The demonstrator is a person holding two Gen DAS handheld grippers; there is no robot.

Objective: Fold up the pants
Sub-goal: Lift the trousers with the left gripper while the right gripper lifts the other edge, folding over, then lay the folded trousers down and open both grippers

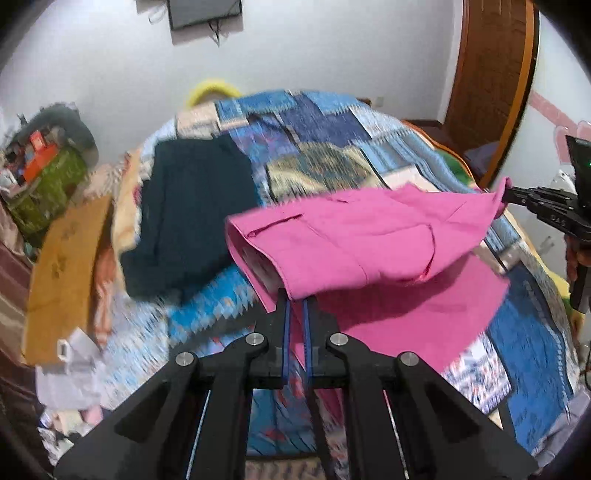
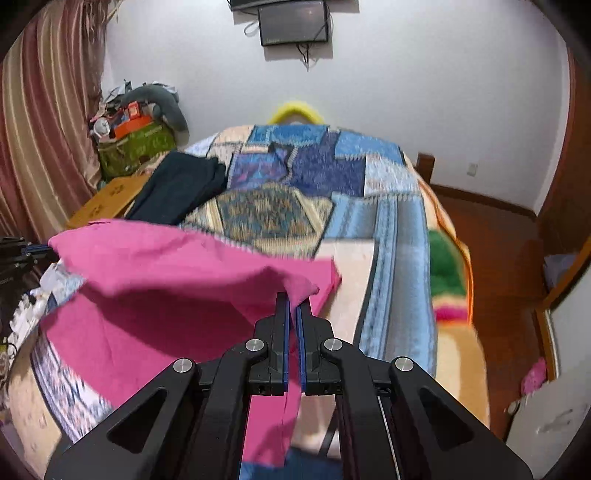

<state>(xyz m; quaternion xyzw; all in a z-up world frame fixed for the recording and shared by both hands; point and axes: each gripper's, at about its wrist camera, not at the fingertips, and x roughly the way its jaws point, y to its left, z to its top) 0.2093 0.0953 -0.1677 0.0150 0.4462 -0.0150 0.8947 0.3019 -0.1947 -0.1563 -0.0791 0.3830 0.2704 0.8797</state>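
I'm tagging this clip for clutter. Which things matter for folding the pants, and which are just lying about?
In the job:
- pink pants
- left gripper and right gripper, each shut on a corner
- bed's patchwork blanket

Lying about:
- dark folded garment
- wall screen
- green bag

The pink pants cover the left gripper's fingertips and the bedspread beneath. At three o'clock the right gripper is cut by the edge. The dark garment at ten o'clock is blurred, its kind unclear.
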